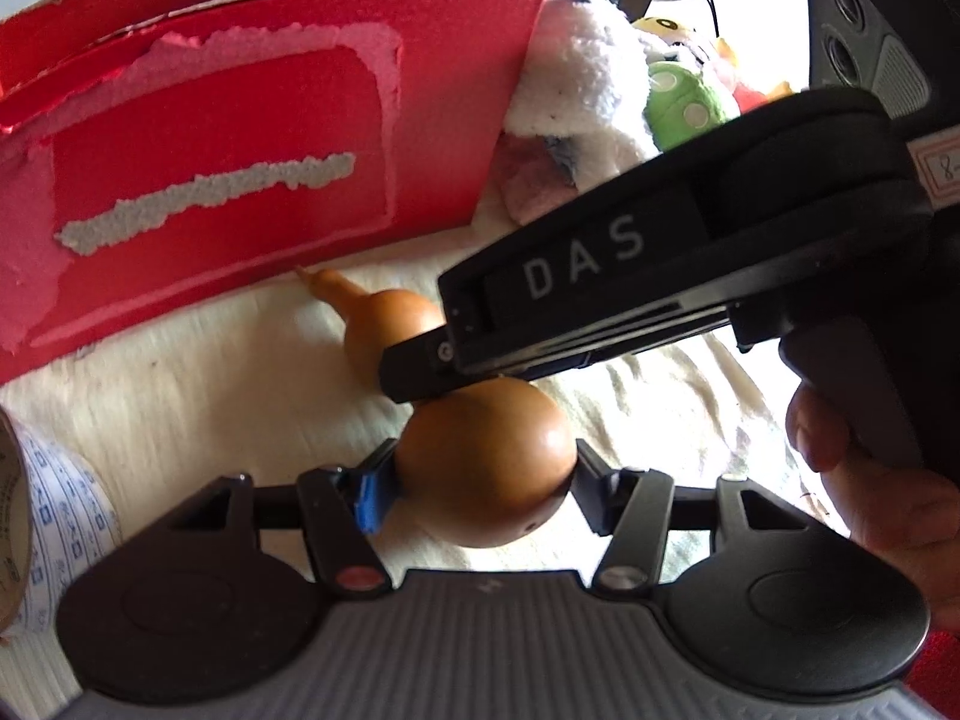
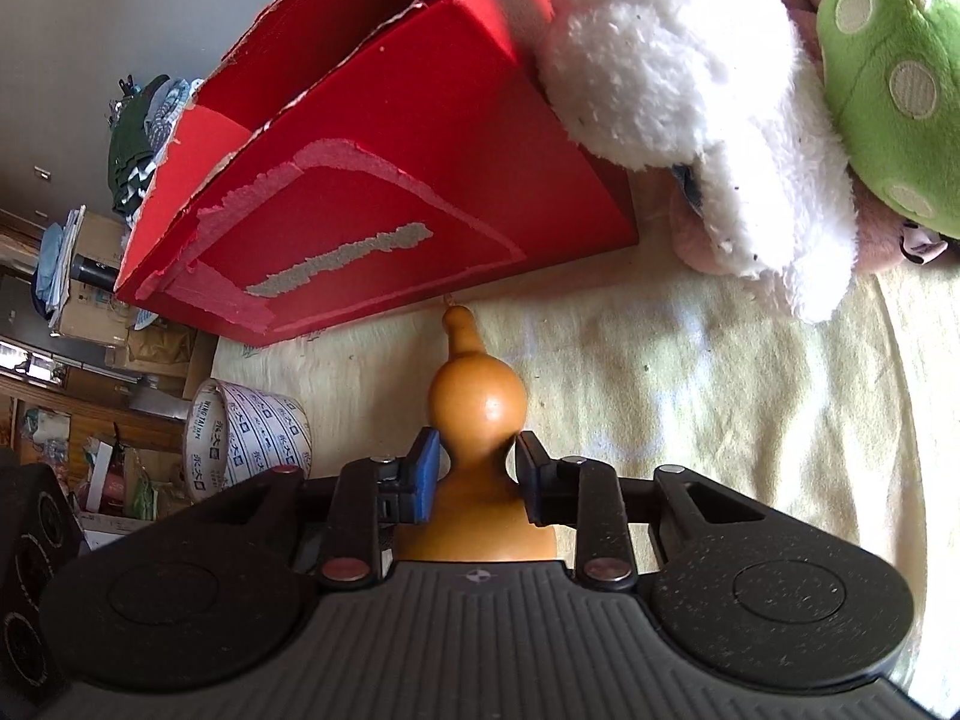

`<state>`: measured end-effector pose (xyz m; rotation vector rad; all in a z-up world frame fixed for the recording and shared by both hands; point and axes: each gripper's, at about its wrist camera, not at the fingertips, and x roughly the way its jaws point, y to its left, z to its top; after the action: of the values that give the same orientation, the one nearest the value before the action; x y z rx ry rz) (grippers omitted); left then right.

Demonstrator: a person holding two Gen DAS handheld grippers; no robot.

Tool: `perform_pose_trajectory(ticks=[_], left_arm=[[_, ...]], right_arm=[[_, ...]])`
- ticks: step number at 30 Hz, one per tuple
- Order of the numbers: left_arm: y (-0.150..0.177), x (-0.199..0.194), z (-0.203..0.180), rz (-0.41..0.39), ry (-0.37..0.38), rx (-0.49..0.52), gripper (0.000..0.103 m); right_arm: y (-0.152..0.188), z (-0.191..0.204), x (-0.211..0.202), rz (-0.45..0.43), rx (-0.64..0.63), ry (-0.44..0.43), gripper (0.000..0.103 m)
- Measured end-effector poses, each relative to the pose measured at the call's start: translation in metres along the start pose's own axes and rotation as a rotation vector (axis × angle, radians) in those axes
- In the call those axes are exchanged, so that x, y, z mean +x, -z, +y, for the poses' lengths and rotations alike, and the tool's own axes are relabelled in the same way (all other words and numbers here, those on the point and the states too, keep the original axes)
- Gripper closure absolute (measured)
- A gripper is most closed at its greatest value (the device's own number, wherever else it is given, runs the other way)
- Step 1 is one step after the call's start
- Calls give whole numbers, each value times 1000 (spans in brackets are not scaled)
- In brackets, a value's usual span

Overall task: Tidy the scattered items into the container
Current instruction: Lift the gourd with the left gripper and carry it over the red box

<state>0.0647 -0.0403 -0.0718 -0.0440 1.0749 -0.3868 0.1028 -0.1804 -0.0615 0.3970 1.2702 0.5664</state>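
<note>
Cream cloth [image 2: 690,396] underlies a hard, smooth, light gourd [image 2: 477,402]; my right gripper [image 2: 474,474] pinches its narrow waist, my left gripper [image 1: 483,471] clamps the slippery round belly.

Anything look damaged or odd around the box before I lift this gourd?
Yes: the red box has its front skin torn away in ragged strips, and its top edge is rough. Also, both grippers grip the same gourd: the left gripper its big bulb, the right gripper its waist.
</note>
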Motion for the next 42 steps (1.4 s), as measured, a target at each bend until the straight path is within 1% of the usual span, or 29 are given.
perform_pose_trajectory(ticks=[3, 5, 7, 9, 10, 11, 12, 13, 14, 18, 20, 23, 28, 33, 36, 39, 42], left_arm=[[0, 1, -2, -5, 1, 7, 45], [0, 2, -2, -8, 15, -5, 45], [-1, -1, 2, -23, 33, -19, 43], [-2, -3, 6, -38, 49, -30, 25], [-3, -3, 6, -42, 48, -30, 26], [-4, -2, 5, -39, 40, -28, 33], [-8, -1, 9, -30, 28, -26, 39], [-11, -1, 13, -22, 13, -26, 43], [-11, 1, 14, -18, 6, -27, 45], [-9, 1, 13, -20, 4, -30, 44], [-6, 1, 7, -19, 5, -32, 44], [-5, -7, 5, -30, -4, -29, 44], [-3, -29, 8, -50, -14, -44, 45], [2, -58, 15, -84, -52, -75, 45], [3, -77, 20, -109, -83, -103, 45], [-2, -102, 25, -140, -108, -122, 45], [-10, -127, 32, -180, -141, -105, 45]], right_arm=[[0, -3, -1, -5, 17, -5, 75], [1, -4, -3, -16, 29, -1, 75], [1, -10, -4, -16, 61, -18, 75], [0, -16, -3, -6, 108, -45, 74], [0, -18, -2, -1, 126, -56, 74], [1, -19, -2, 2, 136, -65, 74], [1, -19, -2, 3, 138, -66, 74], [1, -18, -2, 1, 133, -63, 74], [1, -17, -3, -1, 129, -60, 74], [2, -15, -4, 5, 117, -56, 74], [3, -11, -5, 7, 99, -51, 74], [4, -2, -10, -2, 51, -55, 74], [6, 25, -17, 7, -53, -68, 74], [4, 53, -14, 35, -123, -126, 74], [-2, 66, -12, 53, -127, -177, 75], [-11, 81, -14, 61, -116, -244, 75], [-19, 101, -20, 42, -120, -300, 76]])
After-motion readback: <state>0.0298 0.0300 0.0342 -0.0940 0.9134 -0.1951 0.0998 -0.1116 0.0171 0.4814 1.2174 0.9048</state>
